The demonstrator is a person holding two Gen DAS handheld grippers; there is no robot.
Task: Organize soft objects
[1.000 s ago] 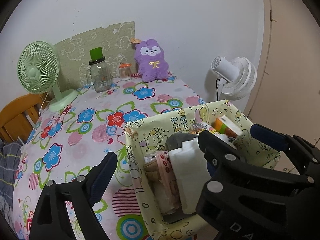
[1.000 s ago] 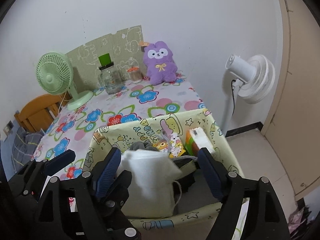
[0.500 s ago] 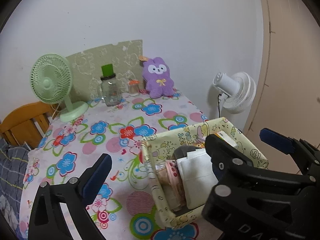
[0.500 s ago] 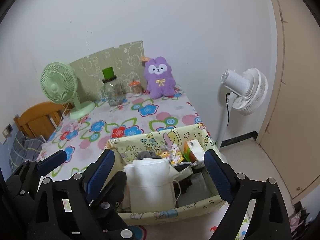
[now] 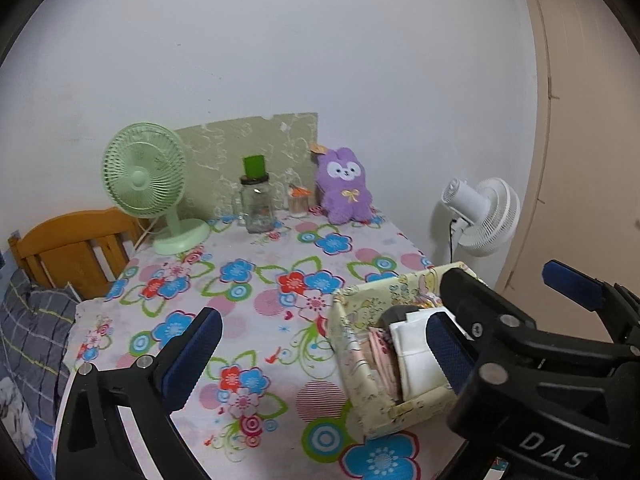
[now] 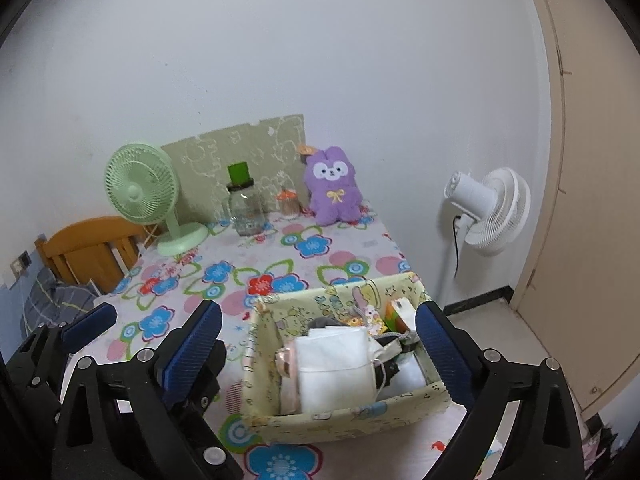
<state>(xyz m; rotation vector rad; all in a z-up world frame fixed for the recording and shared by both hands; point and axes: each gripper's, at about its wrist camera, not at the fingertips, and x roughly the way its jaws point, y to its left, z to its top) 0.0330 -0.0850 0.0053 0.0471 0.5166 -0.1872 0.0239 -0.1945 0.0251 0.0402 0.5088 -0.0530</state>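
With your left gripper (image 5: 320,344) wide and empty and your right gripper (image 6: 318,338) opening on nothing, pinch the light, squashy purple plush bunny (image 6: 333,192) across its belly.

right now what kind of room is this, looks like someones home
Most likely a bedroom in a home: a wooden headboard with checked bedding beside the floral-clothed table, a purple plush bunny, and a white standing fan.

Floral table (image 6: 320,256) with fabric box (image 6: 332,416)
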